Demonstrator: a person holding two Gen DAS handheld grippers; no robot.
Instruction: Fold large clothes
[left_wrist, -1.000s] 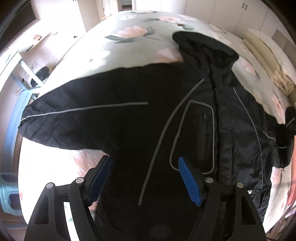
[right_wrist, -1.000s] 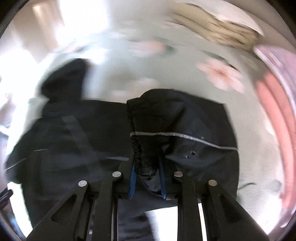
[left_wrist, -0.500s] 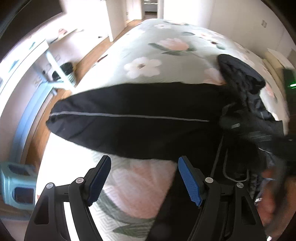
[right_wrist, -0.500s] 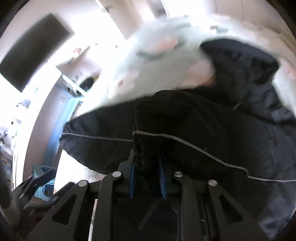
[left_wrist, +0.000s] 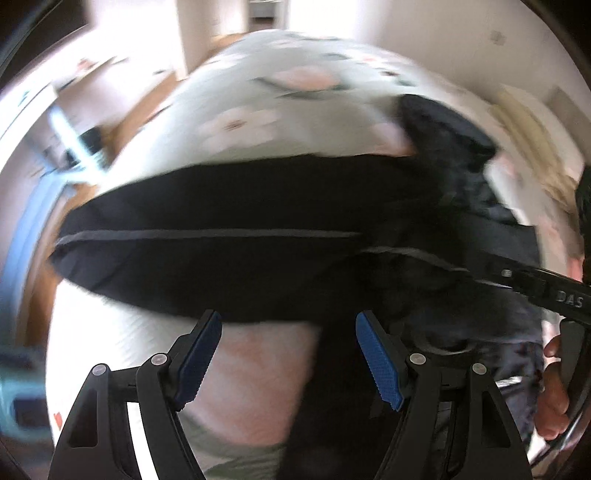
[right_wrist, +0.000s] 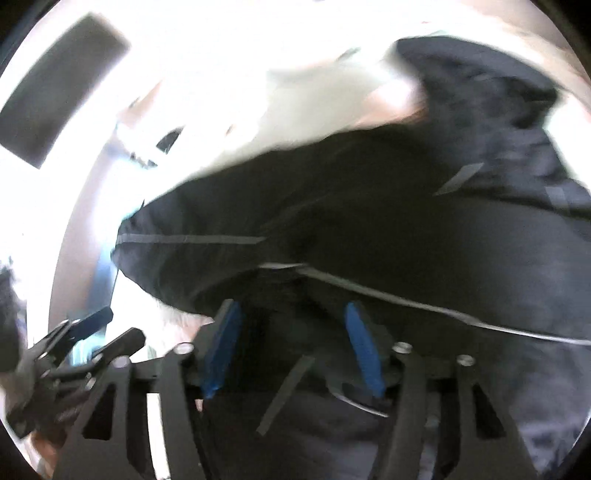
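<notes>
A big black jacket (left_wrist: 229, 236) lies on the flowery bed (left_wrist: 258, 110). It has thin grey stripes, and one long sleeve sticks out sideways. The left gripper (left_wrist: 288, 350) is wide open and holds nothing. The right gripper (right_wrist: 291, 347) is open too, above the dark cloth.

The jacket (left_wrist: 229, 206) was black, with thin grey piping running along its sleeve (left_wrist: 207, 233) and across the body (right_wrist: 424, 306); its hood (left_wrist: 443, 129), at the far right, was black too. The bedspread (left_wrist: 258, 122) was pale green, printed with pink and white flowers and darker green leaves. Both grippers, left (left_wrist: 288, 354) and right (right_wrist: 291, 347), were black with blue pads (left_wrist: 376, 362). At the far left a pale blue frame (left_wrist: 70, 136) stood on brown wooden floor (left_wrist: 147, 92).
</notes>
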